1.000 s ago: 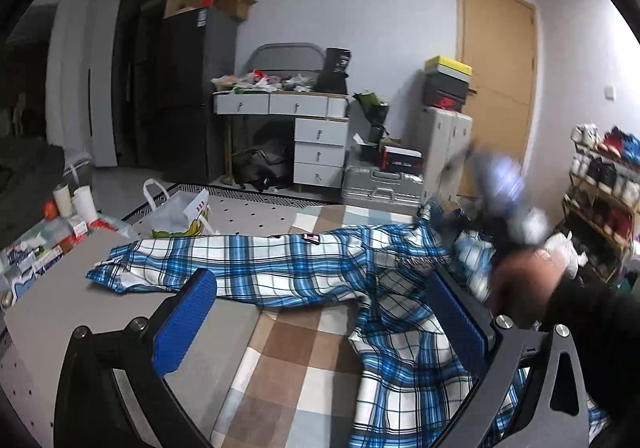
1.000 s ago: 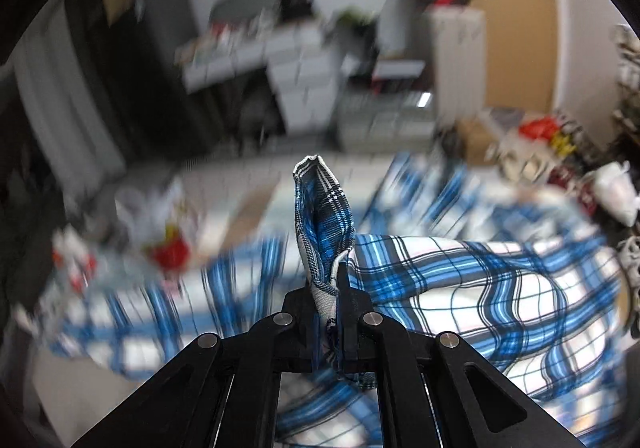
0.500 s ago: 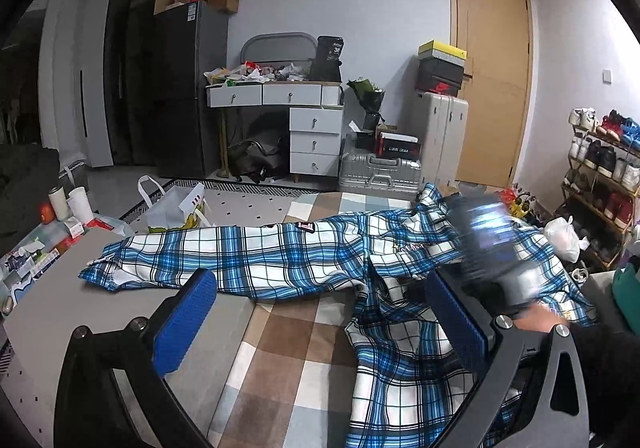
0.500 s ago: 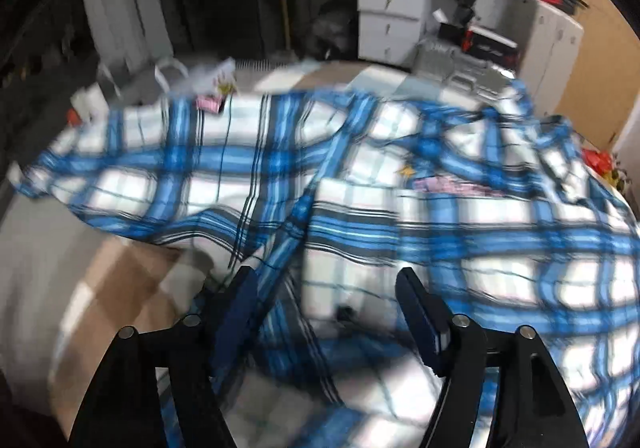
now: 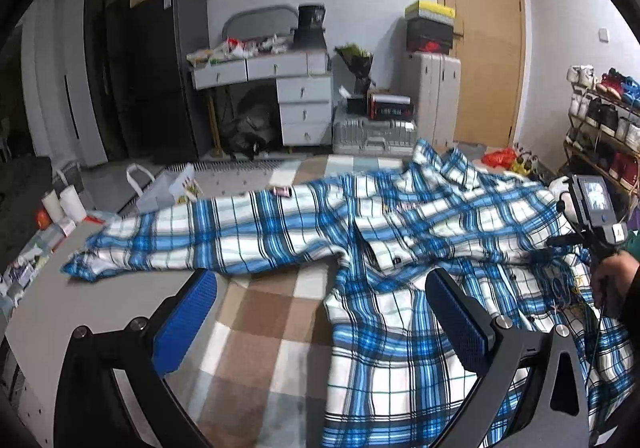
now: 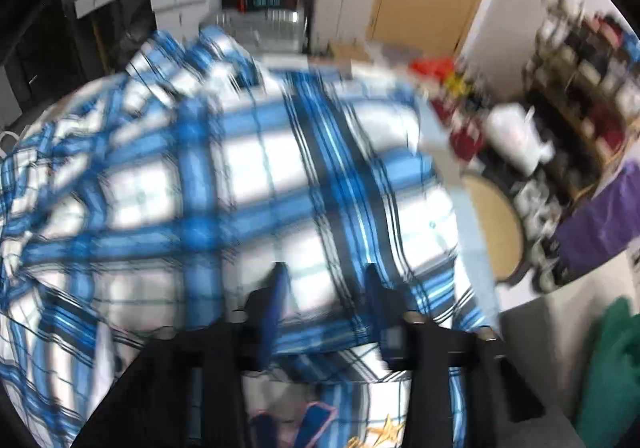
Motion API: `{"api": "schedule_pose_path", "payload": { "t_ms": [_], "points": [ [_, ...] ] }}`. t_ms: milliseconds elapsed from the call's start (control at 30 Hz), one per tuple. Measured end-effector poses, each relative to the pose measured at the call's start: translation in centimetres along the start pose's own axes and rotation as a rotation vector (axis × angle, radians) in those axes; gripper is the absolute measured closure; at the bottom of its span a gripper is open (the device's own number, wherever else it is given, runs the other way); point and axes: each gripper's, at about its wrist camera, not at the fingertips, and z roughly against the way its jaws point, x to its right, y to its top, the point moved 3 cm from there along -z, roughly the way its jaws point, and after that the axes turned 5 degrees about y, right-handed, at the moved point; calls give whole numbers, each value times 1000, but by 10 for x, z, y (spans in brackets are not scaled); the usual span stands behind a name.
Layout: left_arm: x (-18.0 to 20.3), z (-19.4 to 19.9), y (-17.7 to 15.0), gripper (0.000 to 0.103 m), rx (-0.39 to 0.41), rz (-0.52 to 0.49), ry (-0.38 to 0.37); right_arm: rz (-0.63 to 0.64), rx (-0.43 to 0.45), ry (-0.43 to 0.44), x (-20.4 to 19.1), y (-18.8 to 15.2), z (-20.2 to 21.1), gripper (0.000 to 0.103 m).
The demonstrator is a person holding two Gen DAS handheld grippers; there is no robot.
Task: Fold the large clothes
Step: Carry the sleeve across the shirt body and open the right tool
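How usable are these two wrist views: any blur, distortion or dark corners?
Left wrist view: mostly sharp, the blue-and-white plaid shirt and the left gripper with its blue pads read clearly; fisheye bends the wooden door; corners vignetted black. Right wrist view: heavy motion smear over the shirt and shoe rack; the right gripper itself is soft, and its jaws have just been closing, with a gap visible.

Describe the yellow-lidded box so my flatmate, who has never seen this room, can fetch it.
Start at the wooden door on the far wall. Just left of it stands a pale grey cabinet with a stack of boxes on top. The yellow-lidded box tops that stack; the boxes beneath it are dark.
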Motion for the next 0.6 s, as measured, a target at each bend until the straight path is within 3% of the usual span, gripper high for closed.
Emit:
{"api": "schedule_pose_path", "payload": {
  "t_ms": [33, 67, 133, 267, 367, 467, 567, 600],
  "points": [
    [0, -2, -2, 1, -18, 5, -2, -26, -28, -8, 9, -5, -11, 76],
    [1, -4, -4, 1, -31, 6, -3, -64, 12, 27, 17, -9, -9, 77],
    [3, -5, -6, 1, -42, -5, 5, -108, 8, 62, 27, -15, -7, 77],
    [9, -4, -3, 1, -26, -33, 26, 77, -63, 12, 16, -26, 0, 78],
    [14, -5, -2, 1, -19, -55, 30, 87, -92, 23, 18, -31, 11, 77],
    [17, -7, 0, 1, -9, -76, 37, -32, 18, 96, 24, -33, 45, 74],
    [12, -8, 3, 1, -9, -63, 46, -87, 146, 179, 3, -36, 93, 73],
    [9, -9, 4, 1, -11, -50, 45, -90, 182, 208, -8, -38, 108, 65]
  ]
}}
